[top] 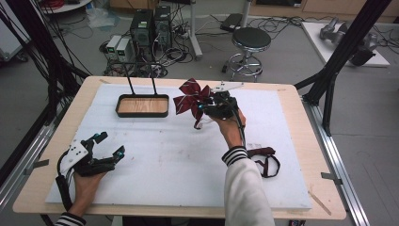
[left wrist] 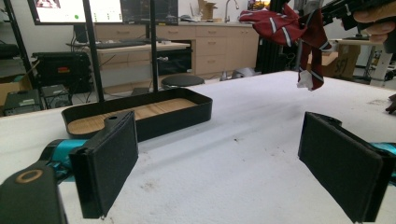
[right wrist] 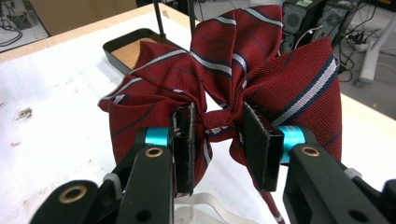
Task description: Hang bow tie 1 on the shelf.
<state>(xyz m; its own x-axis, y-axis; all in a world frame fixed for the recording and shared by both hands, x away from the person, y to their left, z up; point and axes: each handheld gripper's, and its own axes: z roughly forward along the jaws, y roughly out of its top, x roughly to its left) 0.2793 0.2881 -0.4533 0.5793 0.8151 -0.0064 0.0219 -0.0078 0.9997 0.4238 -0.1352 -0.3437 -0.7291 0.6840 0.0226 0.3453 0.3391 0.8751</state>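
**Mia:** What is the right gripper (top: 201, 107) holding?

**Ben:** A red bow tie (top: 190, 98) with white and dark stripes. In the right gripper view the two black jaws squeeze the knot in the middle of the bow tie (right wrist: 224, 88), one jaw on each side. The jaws are close together and the cloth bunches up between them.

**Mia:** Where is the bow tie?

**Ben:** It is up in the air, just to the right of the black tray (top: 142, 105). It does not touch the tray. It does not touch the white mat (top: 155, 160) either. From the left gripper view you can see it hanging high, with the tray (left wrist: 140, 116) lower down and to the left of it.

**Mia:** What does the tray look like?

**Ben:** It has a wooden floor and two thin black poles standing up from its back edge.

**Mia:** And the left gripper (top: 109, 144)?

**Ben:** It lies on the mat, well apart from the tray, near the front left corner. Its jaws are wide apart and nothing is between them. A hand (top: 87, 181) holds it from behind.

**Mia:** Is there anything else on the mat?

**Ben:** Yes, a dark red strap (top: 266, 160) lies far from the tray, to the right of the person's striped sleeve (top: 234, 154).
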